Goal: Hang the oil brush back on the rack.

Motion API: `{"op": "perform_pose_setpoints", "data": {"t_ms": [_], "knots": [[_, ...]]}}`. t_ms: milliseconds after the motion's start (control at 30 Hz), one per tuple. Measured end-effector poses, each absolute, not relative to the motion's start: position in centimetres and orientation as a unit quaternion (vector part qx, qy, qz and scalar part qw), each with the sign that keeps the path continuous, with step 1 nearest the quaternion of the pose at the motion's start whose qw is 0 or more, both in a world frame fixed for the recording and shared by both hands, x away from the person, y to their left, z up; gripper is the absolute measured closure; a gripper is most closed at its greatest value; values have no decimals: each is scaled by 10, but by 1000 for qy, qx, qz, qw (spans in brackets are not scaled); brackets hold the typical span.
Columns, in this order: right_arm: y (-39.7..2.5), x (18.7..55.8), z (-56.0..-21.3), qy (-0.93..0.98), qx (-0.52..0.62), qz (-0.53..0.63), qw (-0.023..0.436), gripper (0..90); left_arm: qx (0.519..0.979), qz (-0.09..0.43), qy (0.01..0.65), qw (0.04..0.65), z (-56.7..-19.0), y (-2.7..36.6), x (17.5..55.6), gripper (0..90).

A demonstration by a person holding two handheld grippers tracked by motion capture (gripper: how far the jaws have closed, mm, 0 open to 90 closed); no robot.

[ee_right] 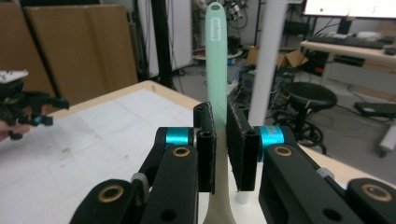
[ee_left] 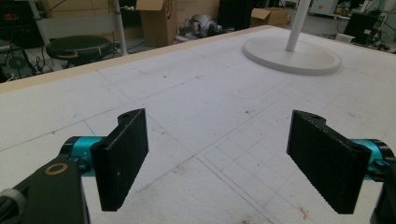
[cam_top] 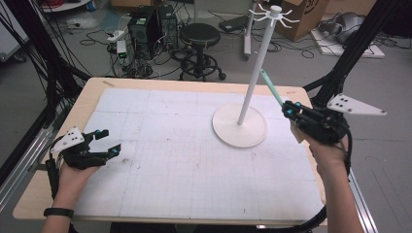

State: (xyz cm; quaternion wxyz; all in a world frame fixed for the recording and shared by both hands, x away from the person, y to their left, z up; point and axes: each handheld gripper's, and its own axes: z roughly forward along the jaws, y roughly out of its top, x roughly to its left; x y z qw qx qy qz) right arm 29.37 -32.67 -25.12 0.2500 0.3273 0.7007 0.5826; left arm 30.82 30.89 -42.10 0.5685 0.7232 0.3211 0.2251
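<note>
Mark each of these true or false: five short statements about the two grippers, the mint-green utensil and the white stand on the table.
1. The right gripper is shut on the mint-green utensil. True.
2. The left gripper holds a spoon. False: its jaws stand wide apart with nothing between them.
3. The white stand lies toppled on the table. False: it stands upright on its round base.
4. The utensil's handle end points away from the right gripper, beside the stand's pole. True.
5. A utensil hangs from the stand's top hooks. False: the hooks are bare.
</note>
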Motion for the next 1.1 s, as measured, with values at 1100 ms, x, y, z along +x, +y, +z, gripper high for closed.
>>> {"op": "perform_pose_setpoints", "data": {"t_ms": [1100], "knots": [[-350,301,-171,669,338,586,307,826,725,223,319,568,-422,309,309,213]]}}
